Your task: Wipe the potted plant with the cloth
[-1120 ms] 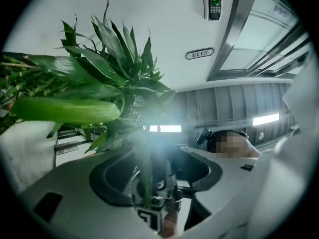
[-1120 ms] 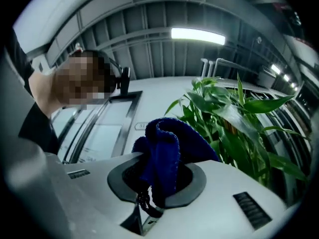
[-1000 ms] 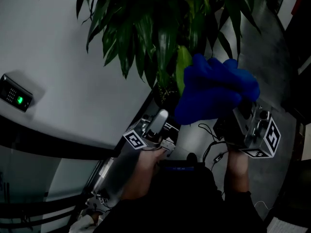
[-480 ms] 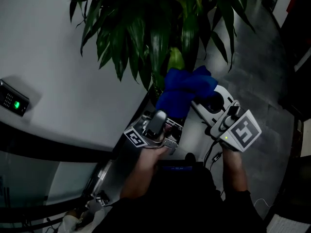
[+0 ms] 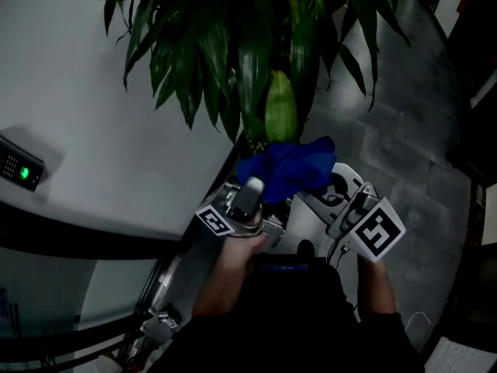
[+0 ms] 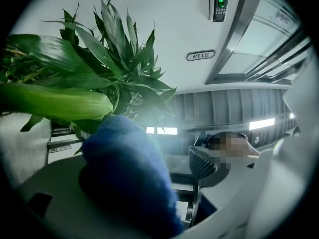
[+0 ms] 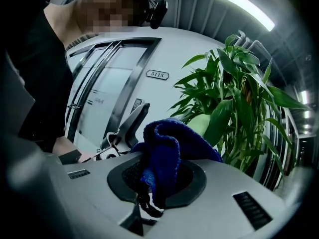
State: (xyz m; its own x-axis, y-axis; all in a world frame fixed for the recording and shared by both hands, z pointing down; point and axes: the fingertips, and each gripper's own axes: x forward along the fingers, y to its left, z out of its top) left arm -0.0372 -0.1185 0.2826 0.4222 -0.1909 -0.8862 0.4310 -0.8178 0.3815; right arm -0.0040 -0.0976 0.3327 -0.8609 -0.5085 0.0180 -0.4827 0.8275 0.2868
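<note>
The left gripper (image 5: 250, 196) points up under the foliage. Its jaws have just been opening, and the blue cloth (image 5: 287, 169) bulges by one of them, unpinched. The cloth sits just below a pale leaf (image 5: 281, 107) low on the potted plant (image 5: 233, 45), clenched in the right gripper (image 5: 326, 191). Wiping seems under way, and the many upper leaves probably remain.

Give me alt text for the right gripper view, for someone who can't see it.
The right gripper is shut on a bunched blue cloth. Just beyond it stands a leafy green plant against a white wall.
</note>
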